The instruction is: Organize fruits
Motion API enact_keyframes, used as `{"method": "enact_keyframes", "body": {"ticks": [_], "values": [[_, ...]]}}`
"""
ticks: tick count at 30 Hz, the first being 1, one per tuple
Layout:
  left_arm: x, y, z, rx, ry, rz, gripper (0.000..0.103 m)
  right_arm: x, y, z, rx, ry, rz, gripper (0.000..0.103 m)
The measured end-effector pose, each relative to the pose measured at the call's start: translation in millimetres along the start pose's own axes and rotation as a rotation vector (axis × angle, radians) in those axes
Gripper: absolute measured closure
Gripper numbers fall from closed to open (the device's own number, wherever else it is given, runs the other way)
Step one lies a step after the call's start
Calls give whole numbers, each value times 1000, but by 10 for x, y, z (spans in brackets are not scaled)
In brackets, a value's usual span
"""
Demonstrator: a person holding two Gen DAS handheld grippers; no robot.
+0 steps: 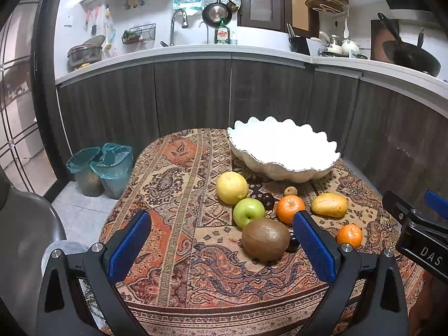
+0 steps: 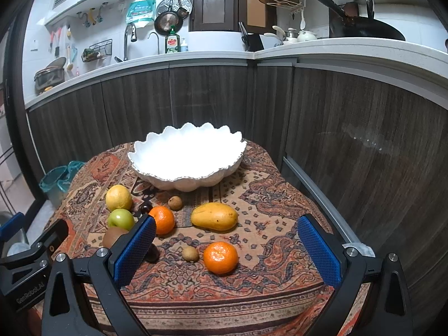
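A white scalloped bowl [image 1: 282,151] [image 2: 187,156] stands empty at the far side of the patterned table. In front of it lie a lemon [image 1: 232,187] [image 2: 118,197], a green apple [image 1: 248,212] [image 2: 121,219], a brown kiwi [image 1: 265,239] [image 2: 113,236], a mango [image 1: 329,205] [image 2: 215,216], two oranges [image 1: 290,209] [image 2: 220,257], dark plums [image 1: 267,200] and small brown fruits [image 2: 190,253]. My left gripper [image 1: 224,249] is open, low over the near table, with the kiwi between its fingers but untouched. My right gripper [image 2: 226,252] is open around the near orange, not touching it.
The table wears a paisley cloth [image 1: 179,196] and sits close to dark cabinet fronts [image 2: 364,140] on the right and behind. Two lined bins [image 1: 103,168] stand on the floor at the left. A chair back [image 1: 25,224] is near my left gripper.
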State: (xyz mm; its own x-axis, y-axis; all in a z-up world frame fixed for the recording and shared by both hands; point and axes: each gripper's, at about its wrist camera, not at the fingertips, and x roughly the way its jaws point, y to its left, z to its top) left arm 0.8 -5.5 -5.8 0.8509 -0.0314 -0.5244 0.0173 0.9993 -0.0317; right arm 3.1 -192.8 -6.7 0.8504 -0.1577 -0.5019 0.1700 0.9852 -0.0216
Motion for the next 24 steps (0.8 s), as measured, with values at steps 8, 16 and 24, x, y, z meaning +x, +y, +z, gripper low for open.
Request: {"method": "enact_keyframes", "body": {"ticks": [8, 16, 24], "values": [[-15, 7, 3, 1, 2, -8, 0, 1, 2, -3, -1, 1, 0, 1], [-9, -9, 4, 9, 5, -14, 0, 8, -5, -15, 0, 3, -3, 1], [-6, -17, 7, 17, 6, -21, 0, 14, -11, -25, 2, 3, -4, 1]]}}
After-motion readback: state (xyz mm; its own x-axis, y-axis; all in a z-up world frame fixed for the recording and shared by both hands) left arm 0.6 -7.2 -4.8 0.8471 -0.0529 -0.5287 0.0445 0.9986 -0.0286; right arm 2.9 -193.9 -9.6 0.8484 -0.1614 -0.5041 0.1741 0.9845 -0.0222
